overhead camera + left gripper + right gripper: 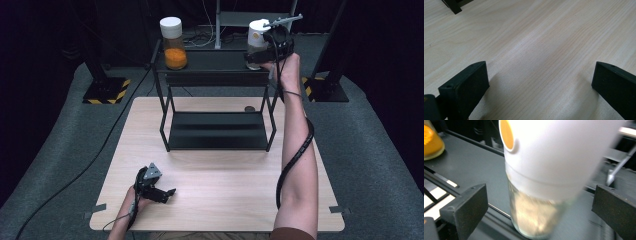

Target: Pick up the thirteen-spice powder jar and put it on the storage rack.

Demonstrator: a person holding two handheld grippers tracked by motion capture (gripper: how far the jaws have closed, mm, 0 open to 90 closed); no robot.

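A glass jar [257, 36] with a tall white lid and pale powder inside stands on the right end of the black rack's top shelf [215, 60]. My right gripper [260, 53] is at this jar, reaching in from the right. In the right gripper view the jar [541, 182] sits between the jaws of my right gripper [540, 202]; they stand wide and the pads are clear of the glass. A second jar [173, 42], white-lidded and holding orange powder, stands at the shelf's left end. My left gripper [167, 194] rests open on the wooden table [225, 185]; nothing is between its jaws [540, 80].
The rack's lower shelf [215, 130] is bare. A small round brown object [249, 108] lies on the table behind the rack's right leg. Stand bases with yellow-black stripes [106, 91] flank the table on the grey floor. A cable trails off to the left.
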